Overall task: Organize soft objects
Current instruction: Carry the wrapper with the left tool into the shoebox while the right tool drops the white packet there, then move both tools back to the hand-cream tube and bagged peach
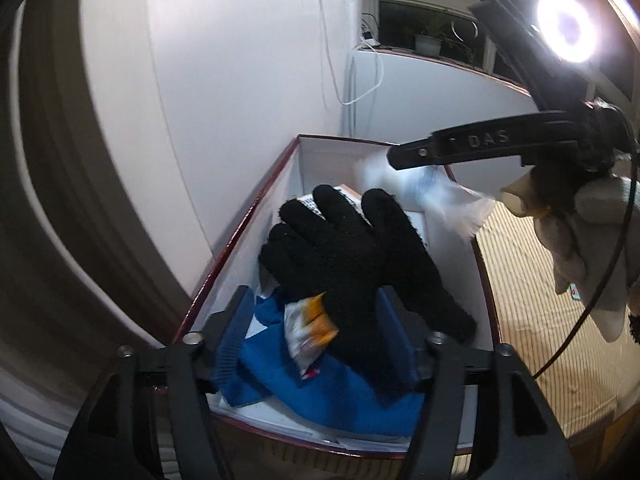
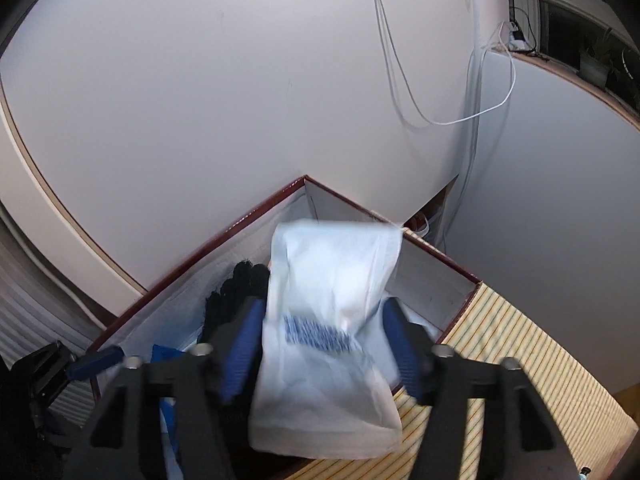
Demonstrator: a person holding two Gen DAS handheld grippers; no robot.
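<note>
Inside the box (image 1: 236,240), the glove (image 1: 352,264) is laid over the cloth (image 1: 320,384) and the packet (image 1: 308,328); the bag (image 2: 328,328) is held above the box's right side.

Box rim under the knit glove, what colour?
Dark red rim, white inside; clearest in the left wrist view.

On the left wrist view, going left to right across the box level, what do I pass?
White wall → box left rim → blue cloth → orange-and-white packet → black glove → striped mat → grey gloved hand holding the right hand-held gripper.
</note>
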